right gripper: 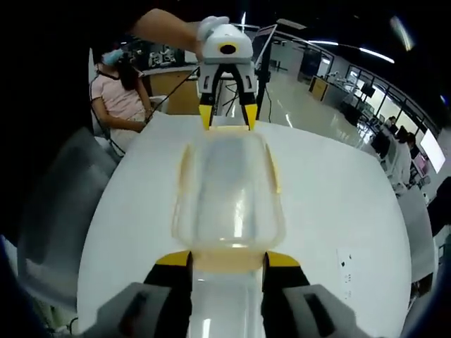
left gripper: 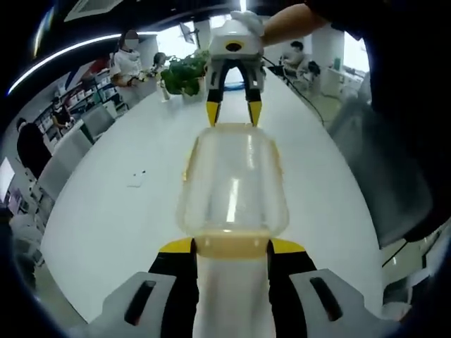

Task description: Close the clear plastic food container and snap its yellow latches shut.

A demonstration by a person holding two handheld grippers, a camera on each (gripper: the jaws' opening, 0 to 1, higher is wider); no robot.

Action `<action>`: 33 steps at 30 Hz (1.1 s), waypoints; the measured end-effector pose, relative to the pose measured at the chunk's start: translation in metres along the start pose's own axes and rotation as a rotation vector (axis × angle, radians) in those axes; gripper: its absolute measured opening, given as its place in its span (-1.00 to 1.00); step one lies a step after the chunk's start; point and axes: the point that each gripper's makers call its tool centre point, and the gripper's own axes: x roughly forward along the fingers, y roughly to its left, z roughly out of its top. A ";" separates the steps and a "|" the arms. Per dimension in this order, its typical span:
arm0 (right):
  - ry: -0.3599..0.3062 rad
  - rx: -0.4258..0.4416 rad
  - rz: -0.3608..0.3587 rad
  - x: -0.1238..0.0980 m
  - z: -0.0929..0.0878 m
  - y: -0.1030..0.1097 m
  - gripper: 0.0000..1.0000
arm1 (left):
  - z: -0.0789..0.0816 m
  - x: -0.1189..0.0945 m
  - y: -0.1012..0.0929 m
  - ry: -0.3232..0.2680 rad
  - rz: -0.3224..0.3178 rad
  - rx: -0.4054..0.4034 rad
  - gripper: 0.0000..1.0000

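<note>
A clear plastic food container (left gripper: 232,186) lies lengthwise on the white table (left gripper: 106,218) with its lid on and pale yellow latches along its rim. My left gripper (left gripper: 231,246) is open, and its yellow-tipped jaws straddle the near end latch (left gripper: 232,245). Facing it, my right gripper (left gripper: 233,113) is open at the far end, tips at the rim. In the right gripper view the same container (right gripper: 229,190) lies between the open right gripper (right gripper: 227,259) at its near end latch (right gripper: 227,260) and the open left gripper (right gripper: 227,116) at the far end.
A potted plant (left gripper: 184,74) stands at the far end of the table and a small card (left gripper: 137,176) lies to the left. Grey chairs (left gripper: 384,176) (right gripper: 60,211) stand at the table's edge. A seated person in pink (right gripper: 120,98) is behind. Small markings (right gripper: 345,267) are on the tabletop.
</note>
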 end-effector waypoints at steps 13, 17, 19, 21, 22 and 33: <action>-0.012 0.007 -0.008 -0.018 -0.018 0.010 -0.29 | 0.020 0.017 -0.008 0.025 -0.004 0.008 -0.31; -0.010 0.008 -0.012 -0.023 -0.030 0.011 -0.29 | 0.027 0.027 -0.009 0.039 -0.001 0.017 -0.31; -0.016 0.011 -0.014 -0.027 -0.036 0.011 -0.29 | 0.032 0.032 -0.008 0.041 0.002 0.018 -0.31; -0.020 0.011 -0.014 -0.032 -0.041 0.011 -0.29 | 0.037 0.037 -0.008 0.043 0.004 0.016 -0.31; -0.021 0.011 -0.015 -0.033 -0.043 0.011 -0.29 | 0.037 0.038 -0.008 0.044 0.004 0.016 -0.31; -0.023 0.014 -0.018 -0.049 -0.071 0.008 -0.29 | 0.057 0.065 -0.005 0.051 0.008 0.016 -0.31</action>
